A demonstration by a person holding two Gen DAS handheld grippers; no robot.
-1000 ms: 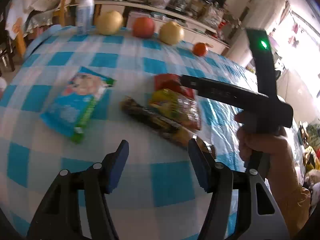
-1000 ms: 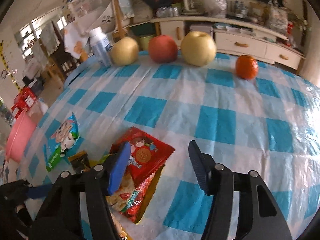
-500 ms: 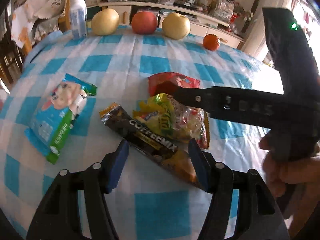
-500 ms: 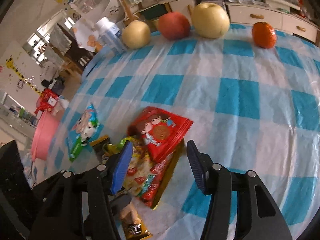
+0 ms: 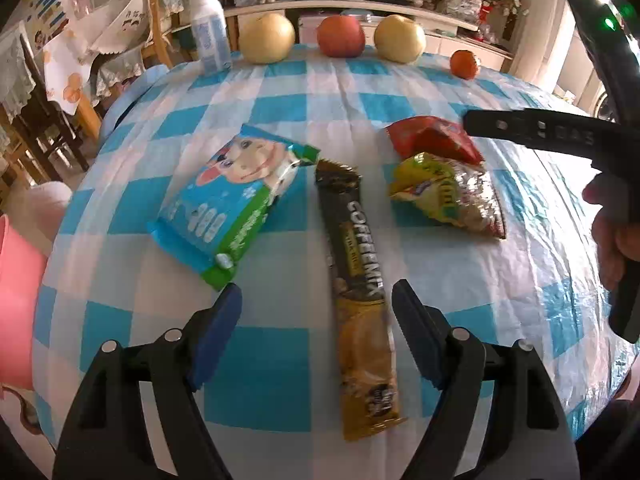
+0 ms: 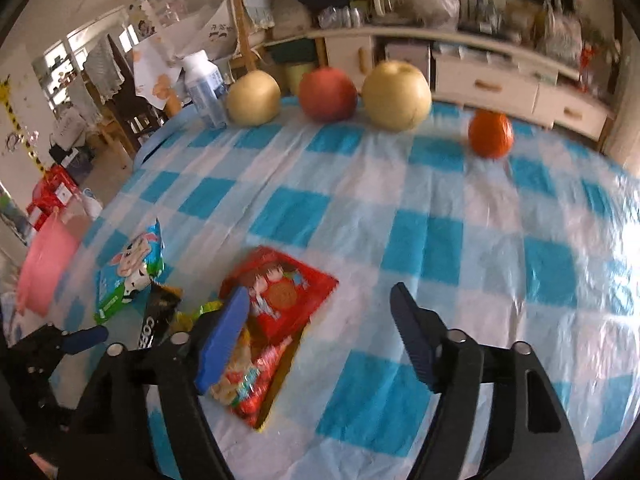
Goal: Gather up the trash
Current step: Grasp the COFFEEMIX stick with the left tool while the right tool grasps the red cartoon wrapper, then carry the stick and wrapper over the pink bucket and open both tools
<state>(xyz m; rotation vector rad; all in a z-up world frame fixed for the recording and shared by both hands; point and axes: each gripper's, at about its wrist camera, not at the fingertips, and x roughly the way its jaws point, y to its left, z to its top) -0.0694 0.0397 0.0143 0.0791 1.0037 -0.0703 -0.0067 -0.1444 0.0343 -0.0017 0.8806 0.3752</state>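
on the blue-and-white checked tablecloth (image 5: 280, 92) the trash lay in a loose row, and the coffee-mix sachet (image 5: 358, 248) serves here as the landmark. well to the left of it, off the table edge, a pink basin (image 5: 16, 300) stood lower down; what it held could not be seen, and it looked the likely place for the wrappers. just left of the sachet lay the blue and green milk-snack packet (image 5: 228, 208), its corner almost touching the sachet's top end. the sachet itself ran long and narrow toward the camera, lying flat.

the left gripper (image 5: 316, 320) hung over the sachet's lower half with its jaws opening, apart on either side of the strip and not pressing on it. the sachet looked light, thin and slick, probably limp along its length, so a pinch across its narrow width near the middle seemed best; taken by one end it would likely droop.

right of the sachet sat the yellow crinkled wrapper (image 5: 444, 196), and beyond that the red biscuit packet (image 5: 432, 140), the two overlapping. both seemed light and crackly, easy to crush and quick to slip. the right gripper (image 6: 320, 332) hovered just right of the red packet, jaws opening, nothing clamped, one pad over the packet's edge.

far behind the sachet stood a bottle (image 5: 208, 32), two pears, an apple and an orange, not trash by the look of them.
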